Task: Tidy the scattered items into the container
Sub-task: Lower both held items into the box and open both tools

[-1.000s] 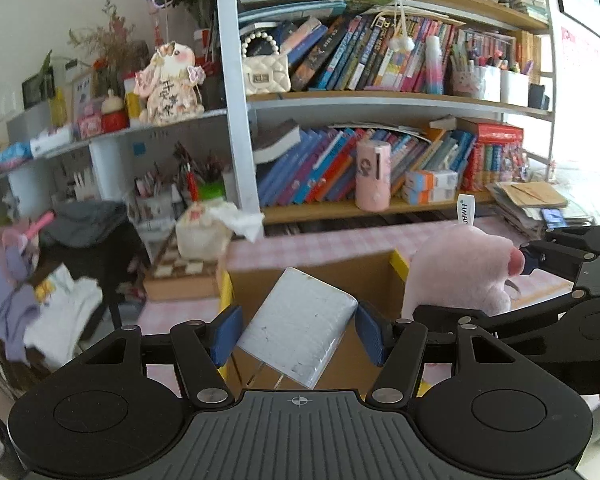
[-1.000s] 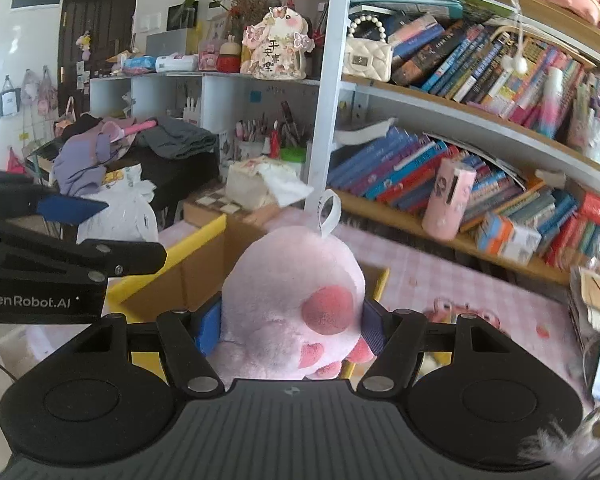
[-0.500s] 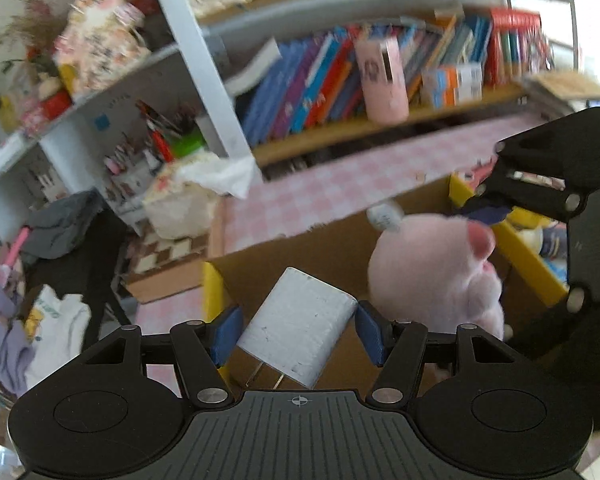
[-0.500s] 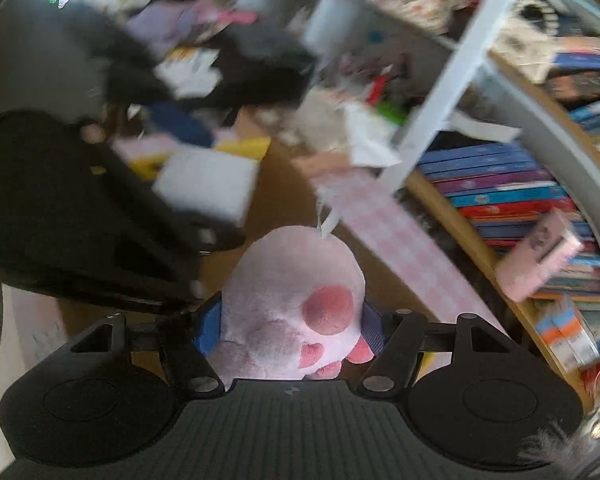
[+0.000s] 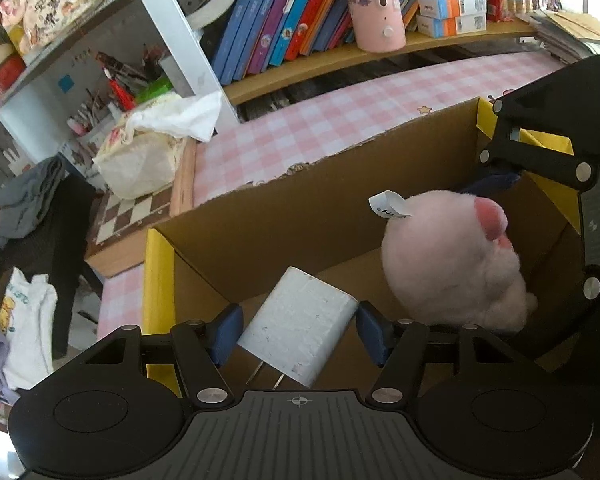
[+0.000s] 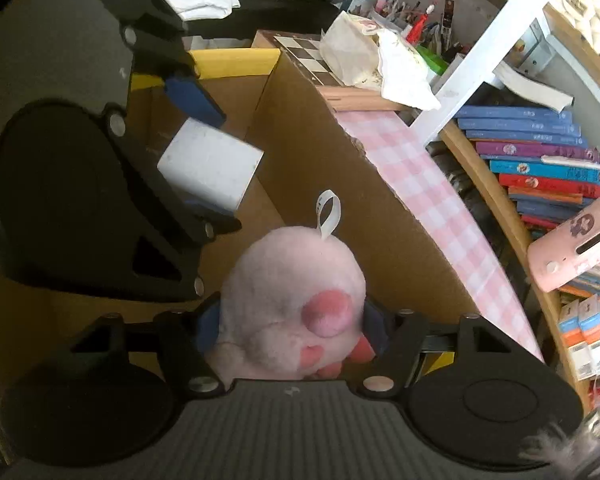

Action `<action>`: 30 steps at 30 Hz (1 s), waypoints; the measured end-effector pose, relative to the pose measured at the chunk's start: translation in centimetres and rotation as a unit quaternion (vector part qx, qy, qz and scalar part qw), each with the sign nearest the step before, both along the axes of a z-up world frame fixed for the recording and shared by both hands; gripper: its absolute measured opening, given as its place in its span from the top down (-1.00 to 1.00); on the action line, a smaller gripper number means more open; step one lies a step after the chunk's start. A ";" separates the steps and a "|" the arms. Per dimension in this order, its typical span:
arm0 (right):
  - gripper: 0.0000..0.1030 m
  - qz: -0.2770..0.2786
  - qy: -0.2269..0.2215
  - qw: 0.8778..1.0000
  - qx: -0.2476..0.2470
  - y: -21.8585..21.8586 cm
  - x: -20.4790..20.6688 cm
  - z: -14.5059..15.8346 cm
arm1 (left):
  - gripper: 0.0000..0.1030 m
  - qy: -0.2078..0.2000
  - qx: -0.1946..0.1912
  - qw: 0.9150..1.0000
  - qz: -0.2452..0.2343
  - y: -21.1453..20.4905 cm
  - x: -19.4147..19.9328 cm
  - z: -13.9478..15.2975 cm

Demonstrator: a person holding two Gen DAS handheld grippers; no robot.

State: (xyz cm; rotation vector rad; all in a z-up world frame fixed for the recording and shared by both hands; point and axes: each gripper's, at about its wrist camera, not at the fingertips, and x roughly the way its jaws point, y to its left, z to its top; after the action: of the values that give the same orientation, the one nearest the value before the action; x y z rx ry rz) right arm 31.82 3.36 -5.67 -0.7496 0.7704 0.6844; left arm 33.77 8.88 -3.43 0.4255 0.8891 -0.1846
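My left gripper [image 5: 300, 330] is shut on a white plug-in charger [image 5: 298, 326] with two prongs, held tilted over the open cardboard box [image 5: 284, 216]. My right gripper [image 6: 294, 330] is shut on a pink plush toy [image 6: 292, 300] with a white loop tag, held inside the box opening. The plush also shows in the left wrist view [image 5: 452, 260], to the right of the charger. The charger also shows in the right wrist view [image 6: 210, 168], between the left gripper's blue pads.
The box has yellow flaps [image 5: 158, 276] and stands on a pink checked tabletop [image 5: 320, 128]. A bookshelf with books [image 5: 284, 20] and a pink appliance [image 5: 374, 4] stands behind. A tissue bag on a chessboard [image 5: 140, 160] and a pile of clothes [image 5: 28, 320] lie left.
Both grippers have tipped downward and moved over the box. The charger and the plush are now lower, inside the box opening. Both grips are unchanged.
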 end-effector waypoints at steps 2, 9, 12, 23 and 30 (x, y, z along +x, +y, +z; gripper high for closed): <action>-0.39 0.001 0.004 1.000 0.003 0.0 0.1 0.0 | -0.26 -0.005 -0.003 1.000 0.002 0.1 0.1 0.1; -0.65 0.003 -0.019 0.999 0.031 -0.7 0.3 1.0 | -0.57 -0.040 0.008 0.999 0.012 -0.2 -0.5 1.3; -0.67 -0.006 -0.027 0.998 0.057 -1.3 0.4 2.1 | -0.61 -0.069 -0.003 0.997 0.020 -0.1 -1.5 2.9; -0.68 -0.054 -0.084 0.986 0.134 -4.3 -3.6 7.3 | -0.73 -0.148 -0.043 0.987 0.044 -0.3 -7.2 8.4; -0.71 -0.090 -0.146 0.970 0.171 -6.7 -9.2 10.5 | -0.78 -0.184 -0.082 0.977 0.073 0.4 -13.2 10.8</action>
State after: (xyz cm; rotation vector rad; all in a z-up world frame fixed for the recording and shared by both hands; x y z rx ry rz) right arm 22.59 -3.37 4.84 -0.4440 0.4286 0.5092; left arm 20.56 9.31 7.40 0.2272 0.5317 -0.0403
